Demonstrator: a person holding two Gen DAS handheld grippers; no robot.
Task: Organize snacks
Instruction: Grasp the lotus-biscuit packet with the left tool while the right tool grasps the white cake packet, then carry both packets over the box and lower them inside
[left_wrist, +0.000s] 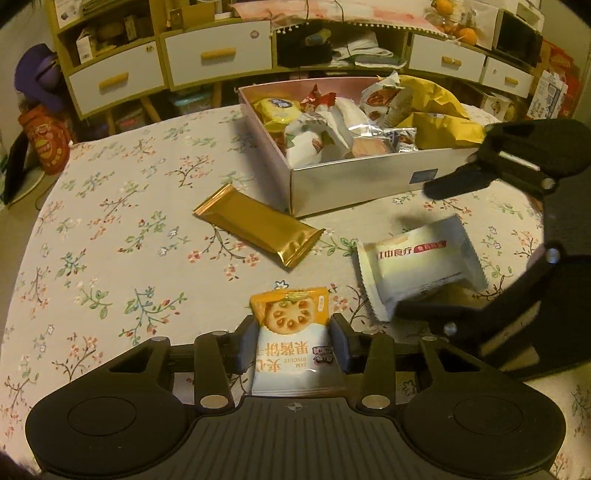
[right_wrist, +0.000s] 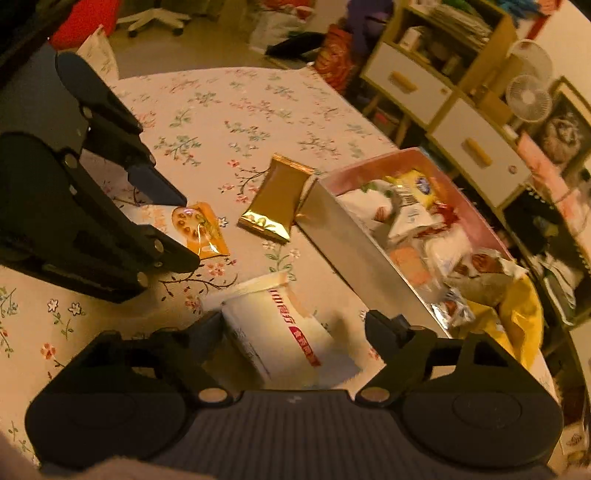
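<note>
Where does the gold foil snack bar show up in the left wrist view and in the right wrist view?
Left wrist: gold bar lies centre frame on the floral tablecloth, left of the snack box.
Right wrist: gold bar sits centre, upper half, against the box's near corner.
Shared landmark: the snack box.

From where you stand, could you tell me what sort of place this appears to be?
Probably a lived-in home room: a floral tablecloth, cluttered shelving with white drawers, and a small desk fan.
</note>
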